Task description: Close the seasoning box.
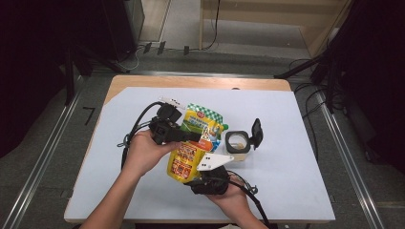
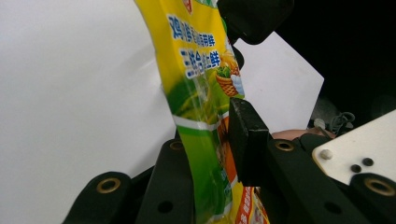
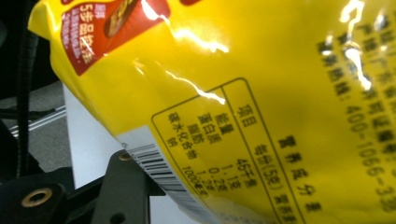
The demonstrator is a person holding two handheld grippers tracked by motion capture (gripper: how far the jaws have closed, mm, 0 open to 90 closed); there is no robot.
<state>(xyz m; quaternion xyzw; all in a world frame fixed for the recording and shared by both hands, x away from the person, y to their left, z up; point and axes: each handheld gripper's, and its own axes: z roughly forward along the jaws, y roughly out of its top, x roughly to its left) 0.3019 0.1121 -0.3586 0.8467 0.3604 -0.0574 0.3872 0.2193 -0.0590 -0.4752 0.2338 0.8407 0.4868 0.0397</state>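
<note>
While the left gripper (image 1: 203,136) pinches the upper part of the yellow seasoning pouch (image 1: 193,145) between closed jaws, the pouch hangs above the counter (image 1: 286,157). The right gripper (image 1: 198,177) sits at its lower end; whether it grips cannot be told.

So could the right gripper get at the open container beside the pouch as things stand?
Probably not at once: the right gripper is taken up with the yellow seasoning pouch. The flip-lid container stands close by on the white sheet, nothing between.
</note>
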